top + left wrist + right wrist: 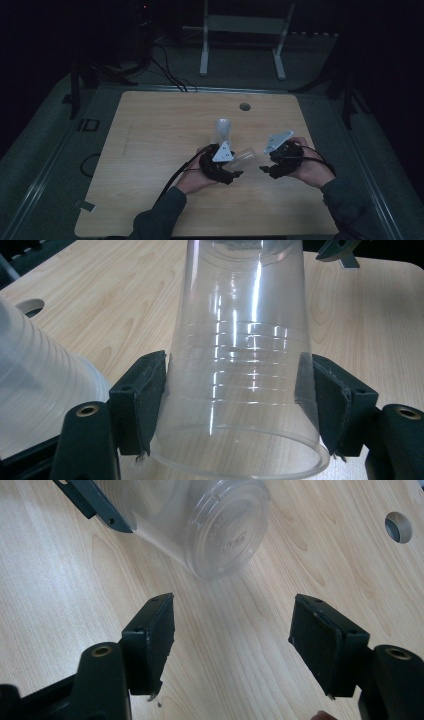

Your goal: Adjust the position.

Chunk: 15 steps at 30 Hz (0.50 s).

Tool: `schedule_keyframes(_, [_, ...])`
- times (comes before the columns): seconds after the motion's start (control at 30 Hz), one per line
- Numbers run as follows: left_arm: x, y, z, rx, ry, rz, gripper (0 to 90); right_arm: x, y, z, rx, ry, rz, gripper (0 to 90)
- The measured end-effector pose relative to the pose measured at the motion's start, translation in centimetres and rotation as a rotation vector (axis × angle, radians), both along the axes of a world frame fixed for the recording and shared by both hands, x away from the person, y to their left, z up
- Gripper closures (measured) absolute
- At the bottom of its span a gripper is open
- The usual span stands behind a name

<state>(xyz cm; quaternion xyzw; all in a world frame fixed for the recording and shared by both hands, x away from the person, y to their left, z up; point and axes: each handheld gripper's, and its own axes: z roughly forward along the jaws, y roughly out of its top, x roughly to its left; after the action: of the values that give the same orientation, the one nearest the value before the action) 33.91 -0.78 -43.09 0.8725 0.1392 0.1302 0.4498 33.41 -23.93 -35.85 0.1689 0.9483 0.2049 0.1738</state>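
On the table [150, 150], the clear cup [240, 365] lies sideways, base toward right tool [232, 630].

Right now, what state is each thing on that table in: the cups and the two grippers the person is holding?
Clear cup: held on its side, off the table, pads against its walls.
Second cup: standing upside down on the table, untouched.
Left gripper: shut on the clear cup.
Right gripper: open, nothing between its pads, facing the held cup's base.
Table: bare wood.
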Motion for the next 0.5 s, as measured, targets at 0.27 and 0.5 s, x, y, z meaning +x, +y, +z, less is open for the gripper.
schedule_keyframes(0.27, [0.15,-0.11,0.38,0.021,0.001,-0.02,29.6,-0.07,0.14,0.29,-0.019,0.004,0.014,34.1])
schedule_keyframes(0.5, [0.25,-0.14,0.61,0.041,0.003,-0.037,29.6,-0.14,0.33,0.47,-0.033,0.008,0.027,34.1])
